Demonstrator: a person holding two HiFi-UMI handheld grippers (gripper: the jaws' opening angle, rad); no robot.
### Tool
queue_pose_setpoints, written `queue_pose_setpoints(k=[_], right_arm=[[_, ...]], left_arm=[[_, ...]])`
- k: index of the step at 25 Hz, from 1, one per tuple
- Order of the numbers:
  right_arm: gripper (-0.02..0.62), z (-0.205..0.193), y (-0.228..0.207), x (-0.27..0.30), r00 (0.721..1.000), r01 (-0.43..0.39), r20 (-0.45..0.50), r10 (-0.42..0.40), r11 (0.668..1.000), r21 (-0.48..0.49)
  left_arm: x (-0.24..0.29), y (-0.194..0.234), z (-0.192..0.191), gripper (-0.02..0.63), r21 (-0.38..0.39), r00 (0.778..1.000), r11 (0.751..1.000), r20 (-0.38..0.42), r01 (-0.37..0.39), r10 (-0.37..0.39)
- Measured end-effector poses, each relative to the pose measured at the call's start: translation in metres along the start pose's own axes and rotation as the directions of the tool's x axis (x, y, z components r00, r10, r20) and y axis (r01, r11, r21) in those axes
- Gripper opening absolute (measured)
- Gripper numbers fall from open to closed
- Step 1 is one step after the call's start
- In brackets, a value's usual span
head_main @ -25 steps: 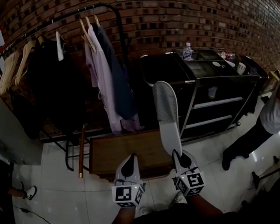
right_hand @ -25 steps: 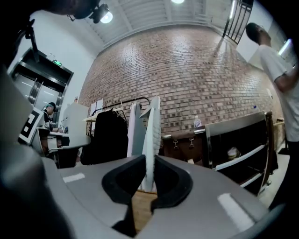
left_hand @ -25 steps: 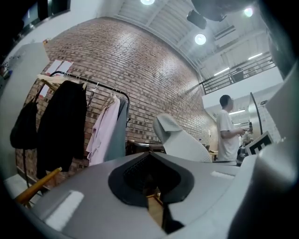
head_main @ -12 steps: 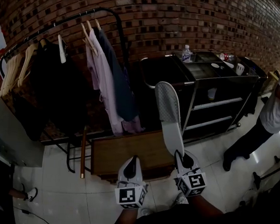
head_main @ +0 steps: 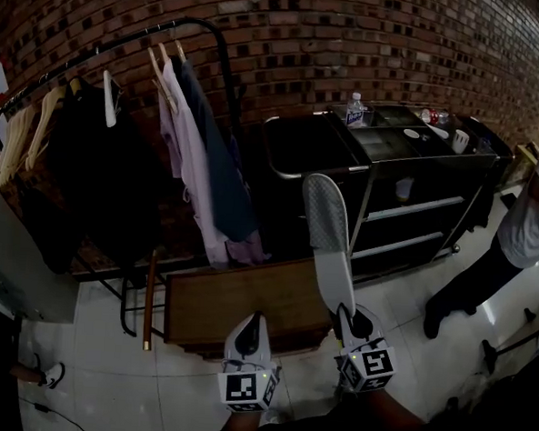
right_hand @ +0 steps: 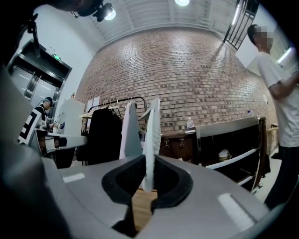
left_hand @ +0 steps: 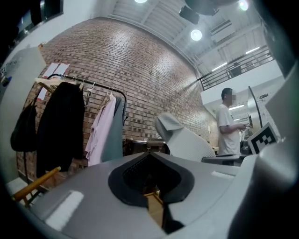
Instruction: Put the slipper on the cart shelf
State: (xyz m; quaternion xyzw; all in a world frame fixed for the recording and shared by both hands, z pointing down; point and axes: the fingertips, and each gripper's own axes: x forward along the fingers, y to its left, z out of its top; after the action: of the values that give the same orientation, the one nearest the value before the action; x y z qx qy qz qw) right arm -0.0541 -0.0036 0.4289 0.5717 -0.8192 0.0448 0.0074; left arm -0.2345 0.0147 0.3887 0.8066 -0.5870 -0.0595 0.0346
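Note:
A long white slipper (head_main: 328, 232) stands almost upright, heel end down, with my right gripper (head_main: 349, 317) shut on that end. It shows edge-on between the jaws in the right gripper view, slipper (right_hand: 151, 135), right gripper (right_hand: 148, 161). The toe points up toward the black cart (head_main: 455, 162), whose two pale shelves (head_main: 406, 209) lie beyond and to the right. My left gripper (head_main: 251, 325) hovers to the left of the slipper, shut with nothing in it; its own view shows the slipper (left_hand: 187, 140) off to its right.
A clothes rack (head_main: 126, 37) with hanging garments and bare hangers fills the left. A low wooden bench (head_main: 237, 304) lies just ahead of both grippers. A bottle (head_main: 353, 108) and small items sit on the cart's top. A person (head_main: 519, 234) stands at the right.
The right gripper and slipper sit slightly lower and further right in view, the whole view having shifted a little. Grip unchanged; the left gripper keeps its place beside it.

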Motion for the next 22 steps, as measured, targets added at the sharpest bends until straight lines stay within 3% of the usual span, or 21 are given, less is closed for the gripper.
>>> queue_pose_setpoints(k=[2, 12, 22], right_arm=[[0.041, -0.003, -0.016, 0.001, 1.000, -0.001, -0.008, 0.001, 1.000, -0.014], [0.041, -0.035, -0.137, 0.000, 0.989, 0.057, -0.138, -0.056, 0.998, 0.000], [0.041, -0.068, -0.261, -0.005, 0.966, 0.073, -0.251, -0.067, 0.997, 0.014]], left_arm=[[0.011, -0.013, 0.000, 0.017, -0.009, 0.999, 1.000, 0.029, 0.020, -0.020], [0.096, -0.112, -0.027, 0.017, -0.015, 0.991, 0.991, 0.023, 0.131, -0.131], [0.183, -0.184, -0.056, 0.017, -0.002, 0.993, 0.993, -0.009, 0.115, -0.115]])
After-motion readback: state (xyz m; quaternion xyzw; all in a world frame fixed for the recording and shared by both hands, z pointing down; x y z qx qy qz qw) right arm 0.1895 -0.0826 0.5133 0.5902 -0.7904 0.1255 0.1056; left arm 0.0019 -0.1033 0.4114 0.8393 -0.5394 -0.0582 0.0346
